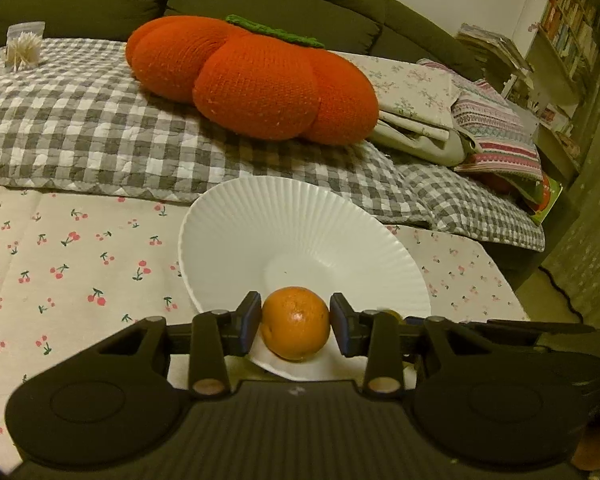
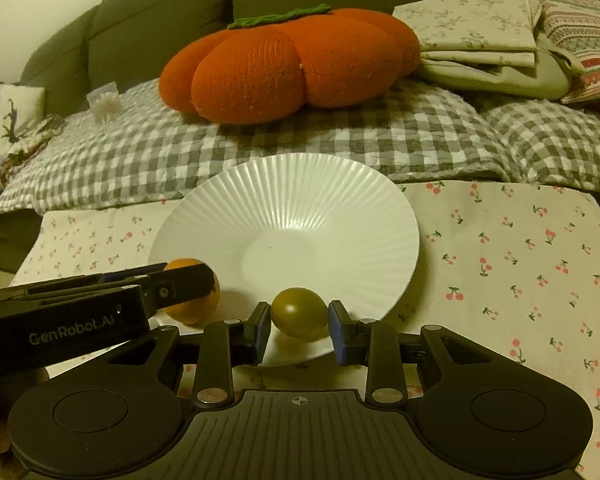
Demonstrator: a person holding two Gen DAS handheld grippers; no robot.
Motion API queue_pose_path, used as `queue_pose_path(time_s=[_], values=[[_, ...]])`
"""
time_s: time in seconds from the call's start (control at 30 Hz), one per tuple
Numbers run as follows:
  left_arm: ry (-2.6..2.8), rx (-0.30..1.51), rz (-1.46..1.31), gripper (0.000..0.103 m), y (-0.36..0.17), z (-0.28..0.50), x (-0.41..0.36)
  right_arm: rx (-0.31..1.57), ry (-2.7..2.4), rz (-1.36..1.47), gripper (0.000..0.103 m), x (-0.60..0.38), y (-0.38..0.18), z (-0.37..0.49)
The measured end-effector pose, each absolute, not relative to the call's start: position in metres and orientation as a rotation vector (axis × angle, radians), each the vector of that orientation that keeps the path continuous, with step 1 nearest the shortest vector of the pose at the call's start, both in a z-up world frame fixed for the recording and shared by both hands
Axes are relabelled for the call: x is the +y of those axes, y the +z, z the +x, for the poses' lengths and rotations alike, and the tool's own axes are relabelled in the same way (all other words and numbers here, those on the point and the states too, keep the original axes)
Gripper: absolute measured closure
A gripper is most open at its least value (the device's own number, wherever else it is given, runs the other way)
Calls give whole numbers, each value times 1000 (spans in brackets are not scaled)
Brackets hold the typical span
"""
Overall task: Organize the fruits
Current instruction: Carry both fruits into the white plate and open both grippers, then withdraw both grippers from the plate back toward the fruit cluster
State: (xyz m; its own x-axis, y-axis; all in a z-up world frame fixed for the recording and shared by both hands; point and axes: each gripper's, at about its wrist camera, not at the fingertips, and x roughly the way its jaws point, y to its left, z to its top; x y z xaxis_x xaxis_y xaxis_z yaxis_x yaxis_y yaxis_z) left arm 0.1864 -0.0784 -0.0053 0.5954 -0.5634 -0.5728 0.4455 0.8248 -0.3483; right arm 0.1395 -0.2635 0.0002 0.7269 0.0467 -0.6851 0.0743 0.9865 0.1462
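The left gripper [image 1: 296, 322] has its jaws closed onto an orange [image 1: 295, 323], pads touching it on both sides at its widest part. The orange sits over the near rim of the plate [image 1: 300, 224]; whether it rests on the plate or hangs just above it I cannot tell. In the right wrist view the same orange [image 2: 198, 304] shows at the plate's near-left edge, partly hidden by the left gripper's finger.

I judge the orange firm, light and round, with dimpled skin that gives the pads decent bite. It would roll once let go, so it should be freed low, toward the plate's flat middle.

The right gripper [image 2: 299, 318] holds a small greenish-brown fruit [image 2: 299, 313] between its pads, both touching, at the near rim of the plate [image 2: 284, 208]. Its skin looks smooth and glossy, so probably more slippery and perhaps softer than the orange; a light squeeze across the middle seems wise.

The plate looks like ribbed ceramic: hard, breakable, with a sloped wall that should steer fruit inward. Its centre is bare, with room for both.

The two grippers are near each other at the near rim, so they could knock together. The cherry cloth [image 2: 520, 248] right of the plate lies open. Beyond the far rim rises the checked quilt [image 2: 340, 136] with a pumpkin cushion [image 2: 288, 68].
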Motion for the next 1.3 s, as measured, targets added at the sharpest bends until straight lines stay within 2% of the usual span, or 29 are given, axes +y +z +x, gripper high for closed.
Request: queue_pose_path(time_s=[0.07,0.1,0.13,0.23,0.5,0.57,0.63,0.7,0.83,1.13,1.3], values=[[-583,729,-185,60,-4,187,-76,758,-9,162,71,-262,0,139],[-580,722,-193,49,-3,187,-75,757,-9,160,70,-262,1,139],[-576,713,-207,41,-1,187,-72,756,-11,160,64,-262,1,138],[-575,702,-244,39,8,186,-64,741,-13,166,50,-264,6,135],[-502,712,-251,38,18,180,-44,703,-49,216,48,-275,27,120],[-492,722,-247,38,20,176,-41,684,-52,202,36,-273,34,114],[-483,727,-241,37,23,170,-37,657,-64,188,29,-270,41,107],[-478,729,-227,36,27,163,-35,636,-64,196,27,-269,48,99],[-474,733,-186,34,34,148,-32,627,-65,243,15,-270,53,85],[-473,744,-120,29,40,111,-23,587,-71,272,0,-265,70,54],[-476,754,-72,25,38,91,-23,600,-74,279,0,-258,67,37]])
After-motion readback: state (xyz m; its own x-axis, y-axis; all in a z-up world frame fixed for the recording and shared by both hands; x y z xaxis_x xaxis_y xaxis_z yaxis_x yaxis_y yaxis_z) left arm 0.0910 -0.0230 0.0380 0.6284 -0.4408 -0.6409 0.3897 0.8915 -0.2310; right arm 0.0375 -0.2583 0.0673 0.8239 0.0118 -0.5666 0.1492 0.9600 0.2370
